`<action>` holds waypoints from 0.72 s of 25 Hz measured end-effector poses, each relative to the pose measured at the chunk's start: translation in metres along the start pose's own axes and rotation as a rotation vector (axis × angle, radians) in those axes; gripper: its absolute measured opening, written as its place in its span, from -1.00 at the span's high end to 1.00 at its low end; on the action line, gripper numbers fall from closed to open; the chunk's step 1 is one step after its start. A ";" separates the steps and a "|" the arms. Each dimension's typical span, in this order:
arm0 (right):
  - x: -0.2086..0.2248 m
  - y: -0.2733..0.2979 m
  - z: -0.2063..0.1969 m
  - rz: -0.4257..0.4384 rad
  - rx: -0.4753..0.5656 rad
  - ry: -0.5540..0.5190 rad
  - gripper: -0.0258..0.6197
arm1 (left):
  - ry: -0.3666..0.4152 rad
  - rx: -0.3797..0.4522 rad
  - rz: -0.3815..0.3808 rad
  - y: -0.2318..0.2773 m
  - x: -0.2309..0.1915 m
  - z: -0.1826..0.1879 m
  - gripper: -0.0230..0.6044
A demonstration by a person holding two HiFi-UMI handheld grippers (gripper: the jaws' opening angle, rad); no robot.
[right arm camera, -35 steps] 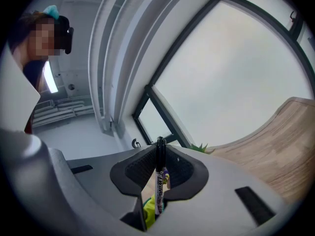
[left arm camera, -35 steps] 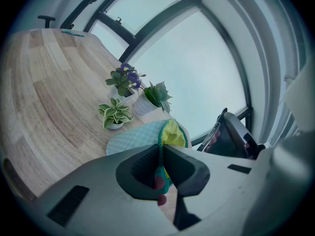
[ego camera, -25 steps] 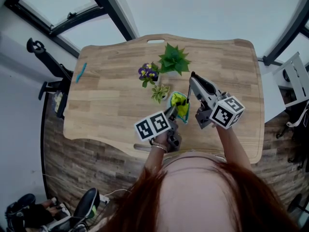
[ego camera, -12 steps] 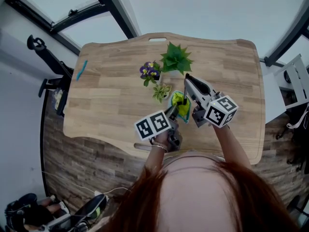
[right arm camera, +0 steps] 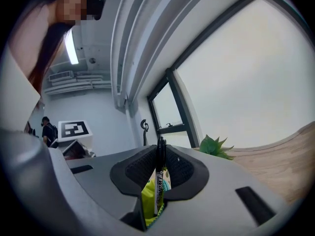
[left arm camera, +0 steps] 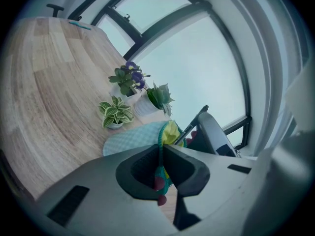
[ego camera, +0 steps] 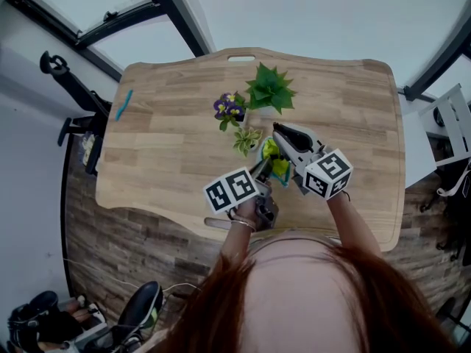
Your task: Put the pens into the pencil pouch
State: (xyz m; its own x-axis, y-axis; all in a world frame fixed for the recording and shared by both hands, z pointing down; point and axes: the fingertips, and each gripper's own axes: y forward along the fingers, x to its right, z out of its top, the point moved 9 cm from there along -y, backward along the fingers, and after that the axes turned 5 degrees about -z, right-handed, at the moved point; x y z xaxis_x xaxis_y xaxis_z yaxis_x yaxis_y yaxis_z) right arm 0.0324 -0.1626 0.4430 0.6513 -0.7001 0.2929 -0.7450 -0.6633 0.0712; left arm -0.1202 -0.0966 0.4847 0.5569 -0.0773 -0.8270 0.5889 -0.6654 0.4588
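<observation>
The pencil pouch (left arm camera: 130, 140) lies on the worktop (ego camera: 169, 145), its rim pinched by the left gripper (left arm camera: 161, 149). Above the pouch, the right gripper (right arm camera: 161, 150) clamps a black pen (right arm camera: 158, 181). Only the right gripper view shows the pen's lower end meeting the pouch's yellow mouth.

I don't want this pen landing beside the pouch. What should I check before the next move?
1. Left tool shut on the pouch rim: ok.
2. Pouch mouth open, yellow lining showing: ok.
3. Right tool shut on the black pen: ok.
4. Pen above the mouth: ok.
5. Pen tip inside the mouth: cannot tell.
6. Every pen collected: not ok, a teal pen lies at the table corner.
</observation>
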 end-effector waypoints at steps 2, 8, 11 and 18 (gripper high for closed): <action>-0.001 -0.001 -0.002 -0.003 -0.017 -0.032 0.76 | -0.009 0.002 -0.003 0.000 -0.001 0.001 0.86; -0.003 -0.008 -0.006 -0.022 -0.051 -0.083 0.76 | -0.028 0.008 -0.010 0.000 -0.003 0.004 0.86; -0.002 -0.013 -0.007 -0.027 -0.073 -0.097 0.76 | -0.033 0.011 -0.011 0.001 -0.004 0.005 0.86; -0.005 -0.017 -0.017 -0.029 -0.151 -0.126 0.76 | -0.038 0.017 -0.011 0.000 -0.007 0.007 0.85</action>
State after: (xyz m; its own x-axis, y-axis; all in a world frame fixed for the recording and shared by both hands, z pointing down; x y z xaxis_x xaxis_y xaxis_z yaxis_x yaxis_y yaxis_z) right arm 0.0398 -0.1431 0.4568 0.6784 -0.7154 0.1673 -0.7329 -0.6428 0.2230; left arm -0.1284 -0.1013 0.4885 0.5274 -0.0980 -0.8439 0.5844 -0.6792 0.4441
